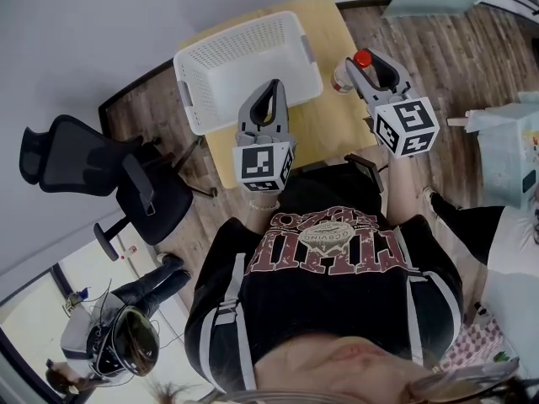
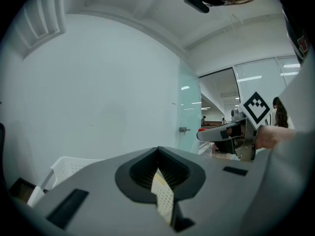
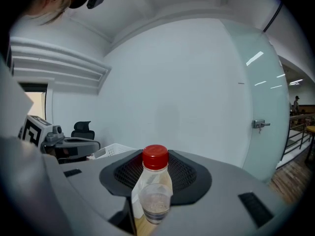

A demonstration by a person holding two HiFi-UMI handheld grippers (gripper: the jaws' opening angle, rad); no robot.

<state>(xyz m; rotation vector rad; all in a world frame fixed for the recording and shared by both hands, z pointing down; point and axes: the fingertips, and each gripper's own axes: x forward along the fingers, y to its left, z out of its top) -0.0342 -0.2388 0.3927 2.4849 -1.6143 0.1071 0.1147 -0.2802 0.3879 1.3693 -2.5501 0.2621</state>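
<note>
Left hand-held gripper (image 1: pixel 273 85) hangs clenched, empty, at 12 o'clock; right hand-held gripper (image 1: pixel 369 64) at 1 o'clock grasps a red-capped bottle (image 3: pixel 156 193).

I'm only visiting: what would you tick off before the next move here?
1. Right gripper's hold on the bottle: ok, jaws shut on its body.
2. Red cap on the bottle: ok.
3. Bottle upright: ok.
4. Left gripper free: ok, jaws together, nothing between them.
5. Room in the white basket: ok, nothing seen inside.
6. Bottle lifted off the table: cannot tell.
</note>
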